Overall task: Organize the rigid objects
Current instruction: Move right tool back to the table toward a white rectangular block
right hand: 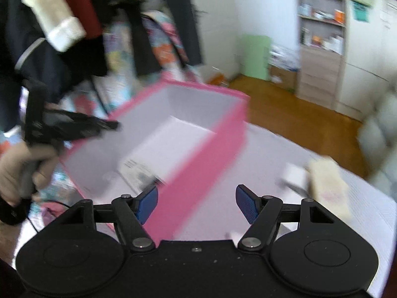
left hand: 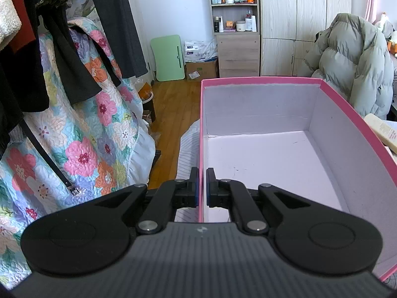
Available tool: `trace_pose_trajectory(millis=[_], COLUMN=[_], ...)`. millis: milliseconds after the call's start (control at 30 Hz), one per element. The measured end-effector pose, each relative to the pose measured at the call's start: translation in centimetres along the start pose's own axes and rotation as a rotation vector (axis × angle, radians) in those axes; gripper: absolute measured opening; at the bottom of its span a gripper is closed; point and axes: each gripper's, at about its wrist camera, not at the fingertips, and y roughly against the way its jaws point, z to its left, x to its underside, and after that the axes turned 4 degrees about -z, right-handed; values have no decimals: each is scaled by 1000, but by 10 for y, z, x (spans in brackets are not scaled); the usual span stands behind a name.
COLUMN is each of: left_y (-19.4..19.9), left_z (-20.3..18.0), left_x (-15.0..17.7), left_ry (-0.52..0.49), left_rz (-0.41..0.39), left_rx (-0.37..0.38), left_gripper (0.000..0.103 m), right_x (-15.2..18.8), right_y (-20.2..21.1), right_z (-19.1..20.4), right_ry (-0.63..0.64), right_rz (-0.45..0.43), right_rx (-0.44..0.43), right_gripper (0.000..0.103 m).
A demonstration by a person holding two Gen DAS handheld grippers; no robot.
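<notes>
A pink box (left hand: 260, 80) with a white inside stands open on the bed. My left gripper (left hand: 202, 173) is shut on the box's left wall, one finger outside and one inside. In the blurred right wrist view the same box (right hand: 206, 154) lies ahead, with a flat white printed item (right hand: 135, 171) on its floor. My right gripper (right hand: 196, 197) is open and empty above the box's near pink wall. The left gripper (right hand: 109, 125) shows at the box's far rim, held by a hand. A cream rectangular object (right hand: 327, 186) lies on the bed to the right.
A floral quilt (left hand: 86, 136) and dark clothes (left hand: 67, 57) hang at the left. A grey puffer jacket (left hand: 354, 59) is at the right. A cream book-like object (left hand: 384, 131) lies beside the box. A shelf unit (left hand: 234, 7) and wooden floor (left hand: 173, 99) lie beyond.
</notes>
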Motion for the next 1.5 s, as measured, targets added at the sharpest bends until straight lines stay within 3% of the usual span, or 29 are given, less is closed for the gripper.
trace_pose_trajectory(millis=[233,533,733,1000,1167,1500], left_y=[0,0,0,-1,-3,-4], left_z=[0,3,3,4,4,4], left_x=[0,0,0,-2,-2,0], left_ry=[-1,2,3,-3,-7,5], left_rz=[0,9,9,13,16,20], left_rx=[-2,-1,1,-2,-8,-2], left_gripper=[4,4,4,5,5,5], right_x=[43,87,97,94,87,76], right_y=[5,5,9,-18,-27,-32], right_z=[-32,-57,-59,-56,-70,-53], right_ry=[-105,-198,-110,246,229,134], right_rz=[114,191,243,388,438,415], right_rx=[164,281,260,121,39,66], right_gripper=[74,74,74,81,77,66])
